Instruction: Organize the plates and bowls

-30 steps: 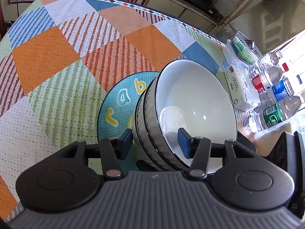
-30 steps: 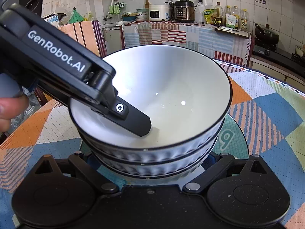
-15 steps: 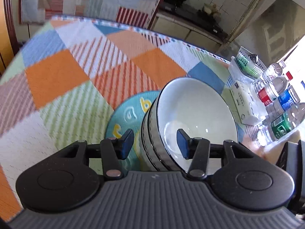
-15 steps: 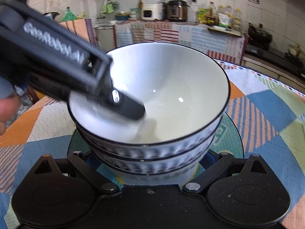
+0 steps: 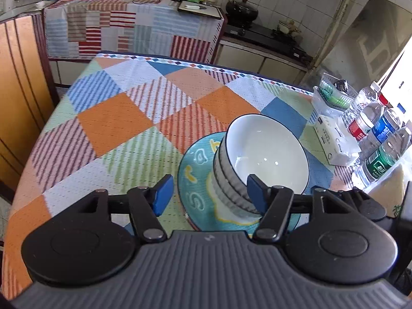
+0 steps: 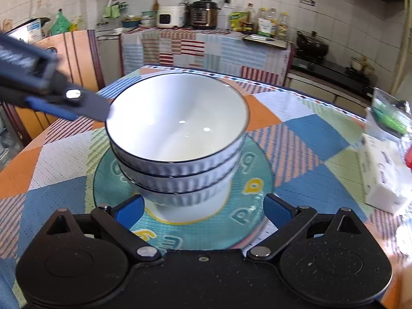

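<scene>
Three nested white bowls (image 6: 177, 139) sit stacked on the teal lettered plate (image 6: 257, 180) atop the patchwork tablecloth (image 5: 116, 121), with the left gripper (image 5: 209, 193) spread wide, holding nothing, and the right gripper (image 6: 203, 209) likewise released, empty.

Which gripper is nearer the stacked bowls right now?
Hard to call, probably left. The left gripper, jaws open, has one pad by the rim of the stacked bowls, apparently clear of it. The right gripper is open, straddling the stack's base above the teal plate.
</scene>
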`<action>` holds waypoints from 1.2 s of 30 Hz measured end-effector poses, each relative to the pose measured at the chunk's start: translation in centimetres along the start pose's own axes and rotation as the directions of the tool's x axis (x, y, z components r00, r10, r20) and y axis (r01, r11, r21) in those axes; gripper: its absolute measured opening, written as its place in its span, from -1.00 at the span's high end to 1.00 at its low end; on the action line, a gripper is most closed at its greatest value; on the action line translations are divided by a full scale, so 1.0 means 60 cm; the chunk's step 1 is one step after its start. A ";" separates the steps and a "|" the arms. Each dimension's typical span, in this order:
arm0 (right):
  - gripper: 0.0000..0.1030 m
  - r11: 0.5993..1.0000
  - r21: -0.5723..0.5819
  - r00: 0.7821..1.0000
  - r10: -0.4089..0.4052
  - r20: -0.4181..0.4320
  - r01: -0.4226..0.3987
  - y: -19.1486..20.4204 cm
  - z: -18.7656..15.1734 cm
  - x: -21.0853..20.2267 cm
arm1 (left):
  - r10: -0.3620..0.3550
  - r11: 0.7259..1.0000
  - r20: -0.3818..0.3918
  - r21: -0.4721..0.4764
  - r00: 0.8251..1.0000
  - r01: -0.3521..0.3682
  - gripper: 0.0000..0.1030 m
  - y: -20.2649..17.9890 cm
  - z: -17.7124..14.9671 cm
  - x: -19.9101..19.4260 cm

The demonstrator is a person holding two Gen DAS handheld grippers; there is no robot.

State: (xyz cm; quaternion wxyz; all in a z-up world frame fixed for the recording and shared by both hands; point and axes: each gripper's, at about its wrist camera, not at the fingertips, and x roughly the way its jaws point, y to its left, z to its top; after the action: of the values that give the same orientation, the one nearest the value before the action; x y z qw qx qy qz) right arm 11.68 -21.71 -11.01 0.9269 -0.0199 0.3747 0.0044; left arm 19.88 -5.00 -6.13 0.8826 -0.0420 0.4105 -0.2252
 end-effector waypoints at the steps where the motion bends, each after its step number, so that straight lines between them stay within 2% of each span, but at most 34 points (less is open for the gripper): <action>1: -0.95 1.000 0.019 1.000 -0.009 0.004 0.009 -0.004 0.001 -0.007 | 0.009 1.000 0.003 0.004 1.000 -0.009 -0.26 0.000 -0.002 -0.010; 7: -0.95 0.996 0.074 0.998 -0.054 0.030 0.052 -0.010 0.009 -0.062 | 0.035 0.999 0.034 0.031 0.999 -0.036 -0.41 0.000 -0.014 -0.080; 11: -0.95 0.988 0.112 0.993 -0.108 0.037 0.103 -0.010 0.019 -0.106 | 0.081 0.994 0.069 0.071 0.994 -0.086 -0.51 -0.009 -0.022 -0.128; 16: -0.95 0.971 0.172 0.984 -0.174 0.032 0.166 -0.008 0.026 -0.157 | 0.113 0.990 0.065 0.075 0.991 -0.118 -0.65 -0.012 -0.034 -0.171; 23: -0.95 0.961 0.182 0.976 -0.217 0.033 0.208 0.005 0.020 -0.215 | 0.130 0.988 0.100 0.065 0.986 -0.137 -0.96 -0.012 -0.058 -0.222; 26: -0.95 0.963 0.166 0.976 -0.216 0.010 0.211 0.018 0.015 -0.232 | 0.161 0.984 0.099 0.064 0.982 -0.168 -0.96 -0.013 -0.065 -0.236; 32: -0.95 0.965 0.149 0.974 -0.222 0.033 0.215 0.051 0.001 -0.269 | 0.188 0.979 0.100 0.059 0.977 -0.194 -0.96 -0.014 -0.083 -0.256; 36: -0.95 0.966 0.128 0.972 -0.232 0.044 0.225 0.070 -0.003 -0.283 | 0.221 0.968 0.127 0.089 0.967 -0.233 -0.96 -0.024 -0.097 -0.268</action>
State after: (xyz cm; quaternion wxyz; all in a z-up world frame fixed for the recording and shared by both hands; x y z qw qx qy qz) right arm -0.78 -17.43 0.50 0.9313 -0.0058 0.3422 -0.1249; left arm 5.98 1.29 1.75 0.9259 0.0381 0.3486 -0.1407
